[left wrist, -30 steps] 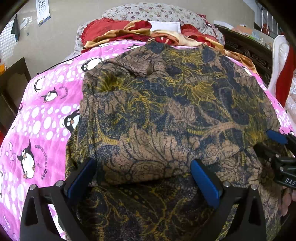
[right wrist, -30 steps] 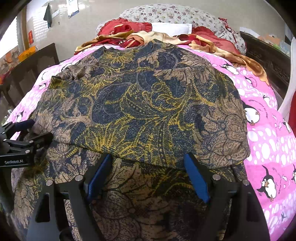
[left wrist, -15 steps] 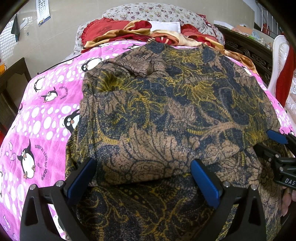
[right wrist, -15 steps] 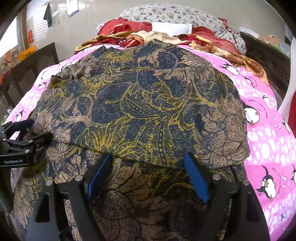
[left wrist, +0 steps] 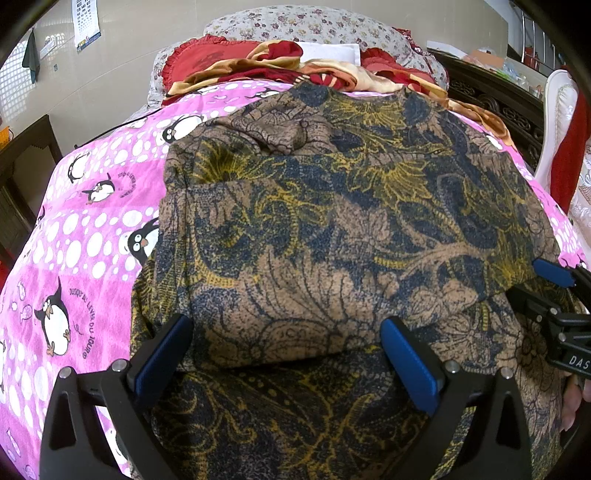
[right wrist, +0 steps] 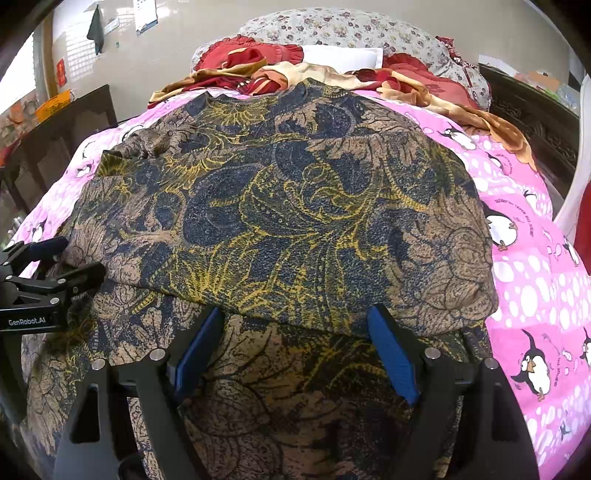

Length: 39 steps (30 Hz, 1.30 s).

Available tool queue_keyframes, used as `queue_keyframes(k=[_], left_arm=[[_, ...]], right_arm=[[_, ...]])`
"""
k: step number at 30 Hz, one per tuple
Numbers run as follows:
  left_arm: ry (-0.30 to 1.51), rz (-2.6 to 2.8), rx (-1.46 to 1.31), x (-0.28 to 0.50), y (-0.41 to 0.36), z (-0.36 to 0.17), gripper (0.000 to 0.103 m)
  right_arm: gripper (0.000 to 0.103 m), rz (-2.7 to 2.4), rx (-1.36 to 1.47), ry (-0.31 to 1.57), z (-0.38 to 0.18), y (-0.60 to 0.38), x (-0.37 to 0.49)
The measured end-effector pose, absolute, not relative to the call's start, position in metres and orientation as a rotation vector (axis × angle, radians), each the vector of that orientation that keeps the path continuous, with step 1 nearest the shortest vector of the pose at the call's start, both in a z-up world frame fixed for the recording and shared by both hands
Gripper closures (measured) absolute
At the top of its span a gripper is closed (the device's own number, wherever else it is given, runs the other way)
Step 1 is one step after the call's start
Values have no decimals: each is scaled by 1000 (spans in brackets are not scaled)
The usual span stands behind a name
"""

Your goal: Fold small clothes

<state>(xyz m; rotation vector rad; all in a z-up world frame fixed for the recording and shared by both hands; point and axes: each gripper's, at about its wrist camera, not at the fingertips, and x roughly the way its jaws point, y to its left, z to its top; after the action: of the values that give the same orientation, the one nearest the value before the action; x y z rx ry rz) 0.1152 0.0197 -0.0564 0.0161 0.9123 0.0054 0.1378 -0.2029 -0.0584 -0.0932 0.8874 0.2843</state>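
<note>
Blue-padded fingers (left wrist: 166, 354) of the left gripper (left wrist: 286, 350) stand wide apart at the bottom of the left wrist view, with nothing pinched between them. Their tips lie along the near folded edge of a brown, navy and yellow patterned garment (left wrist: 343, 221), though actual contact cannot be judged. The right gripper (right wrist: 295, 341) looks the same in its own view: fingers (right wrist: 391, 354) spread wide at the bottom of the frame, tips at the garment's (right wrist: 288, 221) folded edge, clamping nothing.

Each tool also shows in the other's camera. At the right edge of the left wrist view, the right gripper's black frame and one blue pad sit beside the cloth. At the left edge of the right wrist view, the left gripper appears the same way.

Filling the middle of both frames, the garment lies spread with an upper layer folded over a lower one. That lower layer runs down beneath the fingers. Under it is a pink penguin-print bedspread (left wrist: 85, 229), showing at the left of the left view and at the right of the other (right wrist: 528, 280). Across the top of both frames sit red and gold cloths (left wrist: 266, 62) and a flowered pillow (right wrist: 354, 31).
</note>
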Motion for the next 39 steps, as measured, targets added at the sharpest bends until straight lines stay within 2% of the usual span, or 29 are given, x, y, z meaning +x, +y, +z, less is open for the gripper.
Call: queue_keyframes(k=[24,29,33,36,39], left_arm=[[915,4,14,115,21,-56,0],[982,-56,58,111,19,-52,1],[1020,-164,140,57,47,-21,1],[1030,-133,158,-6,84,-11,0],[1094,-140,36,-67,111,-16,0]], right_arm=[[26,286,-89,887,-58,-204,138],[26,298,-117,964,-52,-203,139],[34,314,-221,1047,-30,-218,111],[34,343,-186,938,2,-254,56],[34,304,-162,858,16,-287,0]])
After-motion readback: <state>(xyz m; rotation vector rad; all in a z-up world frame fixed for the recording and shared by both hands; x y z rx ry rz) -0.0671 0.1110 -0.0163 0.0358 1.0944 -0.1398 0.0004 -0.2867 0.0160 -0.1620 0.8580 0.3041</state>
